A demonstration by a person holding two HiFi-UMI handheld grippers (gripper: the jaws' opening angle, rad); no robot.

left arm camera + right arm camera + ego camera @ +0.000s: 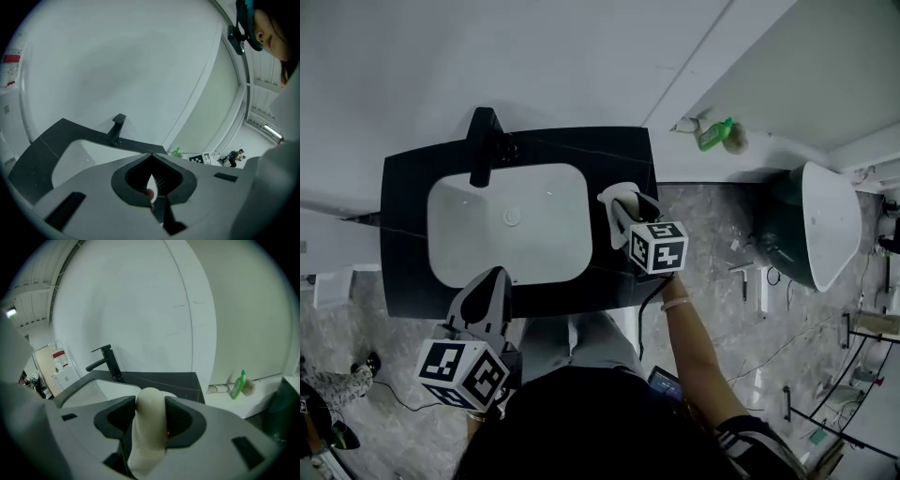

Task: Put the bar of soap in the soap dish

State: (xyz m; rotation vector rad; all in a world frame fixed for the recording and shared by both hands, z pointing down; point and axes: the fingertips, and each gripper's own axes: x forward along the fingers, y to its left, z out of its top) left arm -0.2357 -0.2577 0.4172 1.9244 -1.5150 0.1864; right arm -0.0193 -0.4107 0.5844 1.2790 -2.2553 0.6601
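Now right gripper [623,211] clamps soap bar [149,423] right of sink [450,234]; left gripper [492,281] closed, empty, at sink's near edge

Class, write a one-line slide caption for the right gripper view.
Right gripper grips a cream bar of soap before a black faucet and white basin.

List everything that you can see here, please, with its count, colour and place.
counter: one, black, against the wall
basin: one, white, sunk in the counter
tap: one, black, behind the basin
bottle: one, green, on the ledge right of the counter
soap: one, cream, upright between the right tongs, over the counter's right end
left tongs: one, grey, shut and empty, at the counter's front edge
right tongs: one, grey, shut on the soap
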